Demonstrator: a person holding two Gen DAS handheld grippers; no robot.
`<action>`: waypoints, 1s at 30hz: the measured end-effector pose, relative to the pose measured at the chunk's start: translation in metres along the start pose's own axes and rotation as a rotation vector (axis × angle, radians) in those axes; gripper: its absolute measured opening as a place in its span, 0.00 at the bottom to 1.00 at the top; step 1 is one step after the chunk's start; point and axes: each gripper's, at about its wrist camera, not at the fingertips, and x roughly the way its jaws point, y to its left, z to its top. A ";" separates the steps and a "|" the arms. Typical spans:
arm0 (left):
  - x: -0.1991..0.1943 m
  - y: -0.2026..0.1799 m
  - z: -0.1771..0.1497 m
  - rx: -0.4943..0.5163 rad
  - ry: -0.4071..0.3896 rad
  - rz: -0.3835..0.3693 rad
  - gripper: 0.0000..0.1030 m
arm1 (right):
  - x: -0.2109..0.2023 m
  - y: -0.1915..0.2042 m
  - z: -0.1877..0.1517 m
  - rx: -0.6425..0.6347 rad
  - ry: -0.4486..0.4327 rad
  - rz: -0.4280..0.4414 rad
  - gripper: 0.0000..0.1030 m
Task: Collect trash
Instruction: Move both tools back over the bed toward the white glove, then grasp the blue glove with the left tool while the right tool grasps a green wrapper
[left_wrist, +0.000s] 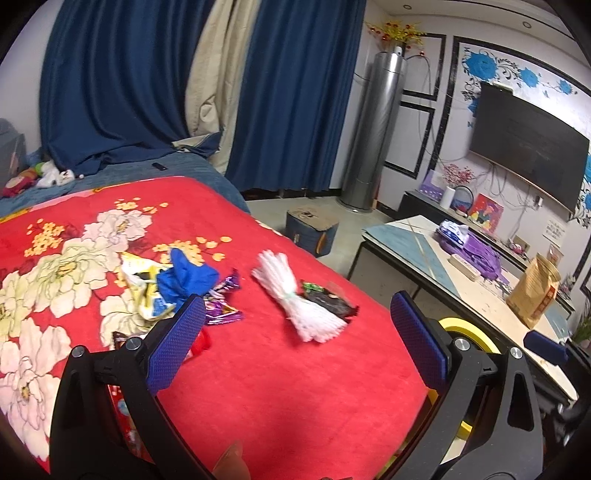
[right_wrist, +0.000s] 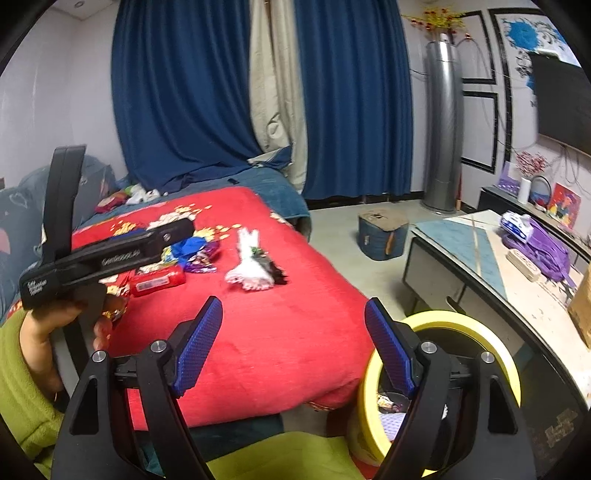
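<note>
Red floral blanket (left_wrist: 280, 369) on the bed carries the trash, all toward its far half: white foam-net sleeve (left_wrist: 295, 295) w/ a dark wrapper (left_wrist: 332, 301) touching its right side, purple candy wrappers (left_wrist: 221, 299) just left of it, then a crumpled blue bag (left_wrist: 186, 280) on a yellow-white packet (left_wrist: 142, 284). In the right wrist view a red packet (right_wrist: 157, 282) also lies near the left edge of the pile.

Left claw (left_wrist: 295, 343): jaws spread wide, nothing btwn the pads. Right claw (right_wrist: 293, 343): also wide apart, empty. Neither touches any trash.

Yellow-rimmed bin (right_wrist: 443, 321) stands on the floor just beside the bed's near-right corner; a few wrappers show inside, so some collecting looks done.

Step in hand, prob.: reach back out for the next piece. Foam sleeve sits nearest both claws and most in the open, so likely pick. Next move calls for going fwd and down over it, jaws straddling the narrow tied waist, closing w/o snagging the blanket pile, then carrying right to the bin.
</note>
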 end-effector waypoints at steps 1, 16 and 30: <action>0.000 0.003 0.000 -0.004 0.000 0.006 0.89 | 0.002 0.003 0.000 -0.006 0.004 0.008 0.75; 0.008 0.057 0.005 -0.075 0.019 0.099 0.89 | 0.063 0.032 0.004 -0.024 0.073 0.066 0.74; 0.034 0.088 0.014 -0.113 0.074 0.106 0.78 | 0.144 0.017 0.030 0.031 0.134 0.053 0.53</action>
